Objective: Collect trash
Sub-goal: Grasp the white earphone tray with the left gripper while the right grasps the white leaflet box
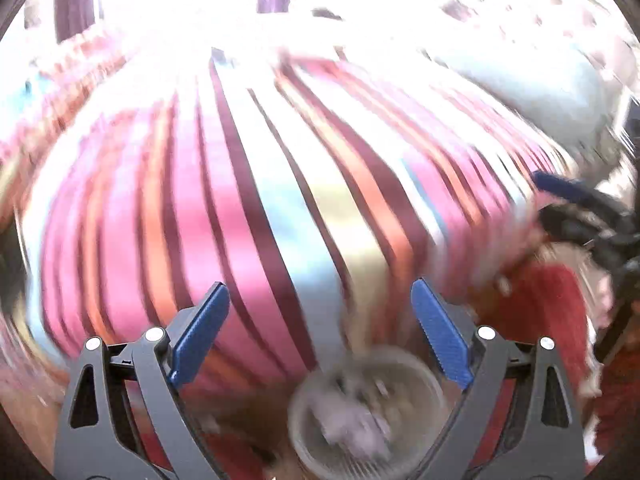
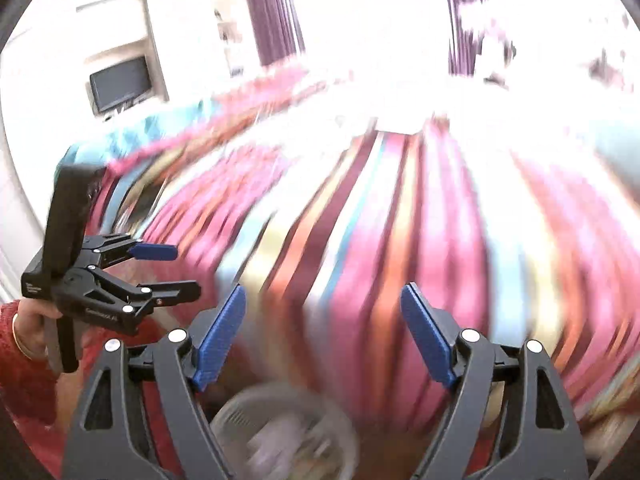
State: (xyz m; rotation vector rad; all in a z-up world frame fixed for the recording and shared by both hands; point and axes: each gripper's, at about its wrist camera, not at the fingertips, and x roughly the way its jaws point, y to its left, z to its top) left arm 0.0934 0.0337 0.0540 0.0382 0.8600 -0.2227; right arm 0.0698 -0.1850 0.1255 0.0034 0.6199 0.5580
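Both views are blurred by motion. A round pale bin (image 1: 366, 412) with crumpled trash inside sits low between the fingers in the left wrist view; it also shows in the right wrist view (image 2: 288, 432). My left gripper (image 1: 320, 334) is open and empty above the bin, and it shows from the side in the right wrist view (image 2: 176, 272). My right gripper (image 2: 323, 334) is open and empty over the bin's far side; part of it shows at the right edge of the left wrist view (image 1: 580, 208).
A bed with a striped pink, maroon, orange and blue cover (image 1: 260, 200) fills the view ahead (image 2: 400, 220). A pale blue pillow (image 1: 532, 84) lies at the far right. A wall television (image 2: 120, 84) and purple curtains (image 2: 276, 16) stand behind.
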